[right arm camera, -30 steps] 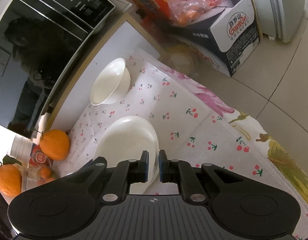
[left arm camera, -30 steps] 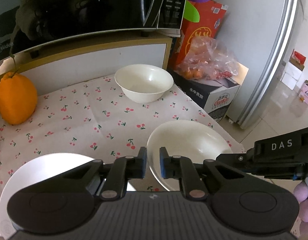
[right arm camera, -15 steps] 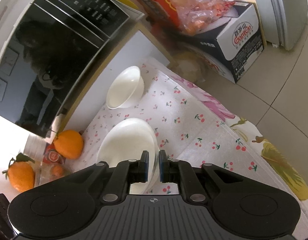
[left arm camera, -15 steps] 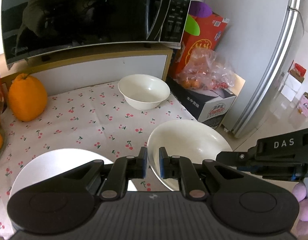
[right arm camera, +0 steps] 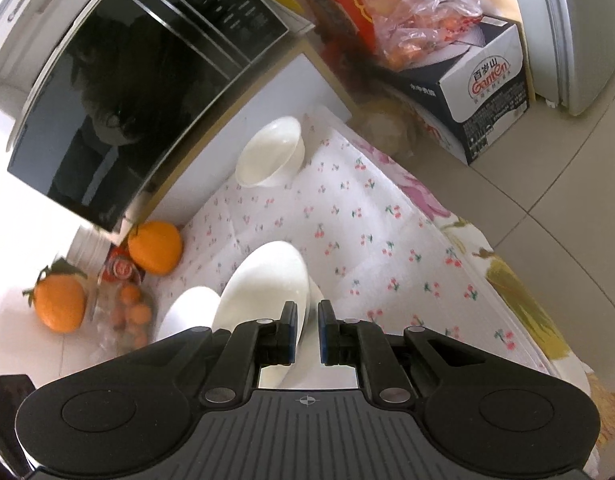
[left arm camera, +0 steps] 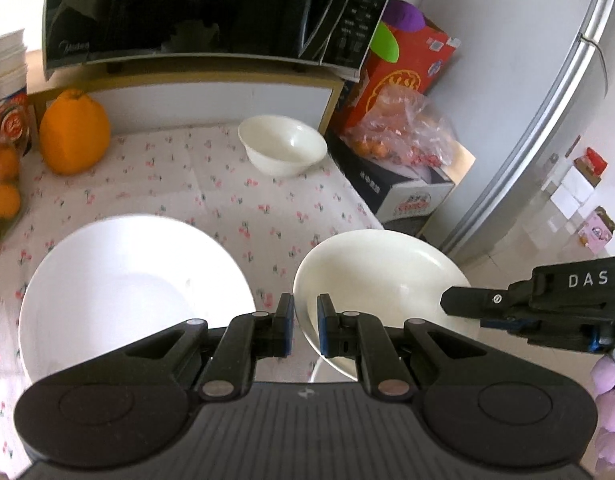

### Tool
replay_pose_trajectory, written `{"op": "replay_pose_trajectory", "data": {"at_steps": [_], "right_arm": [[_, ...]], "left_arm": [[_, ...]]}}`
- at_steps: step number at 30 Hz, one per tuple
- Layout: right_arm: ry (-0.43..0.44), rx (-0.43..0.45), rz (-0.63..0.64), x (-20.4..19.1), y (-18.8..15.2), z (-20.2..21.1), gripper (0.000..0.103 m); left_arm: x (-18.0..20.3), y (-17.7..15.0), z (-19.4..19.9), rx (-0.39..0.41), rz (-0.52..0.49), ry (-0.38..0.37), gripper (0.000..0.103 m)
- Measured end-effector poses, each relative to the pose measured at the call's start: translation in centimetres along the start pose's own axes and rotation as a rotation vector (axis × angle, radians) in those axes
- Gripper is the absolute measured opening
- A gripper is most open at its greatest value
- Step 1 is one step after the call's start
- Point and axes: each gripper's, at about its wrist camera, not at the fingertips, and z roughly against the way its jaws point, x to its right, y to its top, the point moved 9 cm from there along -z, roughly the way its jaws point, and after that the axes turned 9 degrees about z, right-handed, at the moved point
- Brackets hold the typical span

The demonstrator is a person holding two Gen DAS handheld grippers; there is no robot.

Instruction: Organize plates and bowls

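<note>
Clearly both grippers clamp the cream plate (left arm camera: 381,276): left gripper (left arm camera: 305,330) at its rim; right gripper (right arm camera: 307,330) likewise

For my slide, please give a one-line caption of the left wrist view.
Right gripper holds a cream plate above the cherry-print cloth, beside a white plate.

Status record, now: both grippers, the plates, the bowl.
right gripper: shut on rim of cream plate, which is tilted and off the cloth
left gripper: shut; cream plate rim at its tip, grip unclear
white plate: flat on cherry tablecloth
bowl: upright, below microwave, apart from both plates
</note>
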Motion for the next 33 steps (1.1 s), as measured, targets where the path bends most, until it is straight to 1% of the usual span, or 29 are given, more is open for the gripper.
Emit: {"op": "replay_pose_trajectory", "data": {"at_steps": [3,9,13,18,28,32,33], "right_arm": [[-0.002,-0.027,0.013,-0.2,-0.9,0.5,0.012],[-0.043,-0.065,0.045,-0.1,-2.6,1.0,0.012],[-0.068,-0.075,0.077,0.1,-3.3,1.2,0.013],[-0.092,-0.111,0.096,0.3,-4.2,0.8,0.013],[-0.126,-0.159,0.144,0.5,-5.1,-0.2,0.016],[-0.135,-0.164,0.161,0.5,-5.1,-0.2,0.016],[-0.133,-0.166,0.158,0.6,-5.1,-0.2,0.016]], "left_arm": [[0.1,-0.8,0.4,-0.009,-0.024,0.015,0.011],[0.6,-2.6,0.7,-0.028,-0.09,0.04,0.011],[0.6,-3.8,0.4,-0.053,-0.122,0.051,0.011],[0.5,-4.4,0.1,-0.071,-0.148,0.061,0.011],[0.4,-5.2,-0.2,-0.095,-0.162,0.073,0.011],[0.5,-5.4,-0.3,-0.104,-0.166,0.076,0.012],[0.5,-5.4,-0.3,-0.105,-0.166,0.076,0.014]]}}
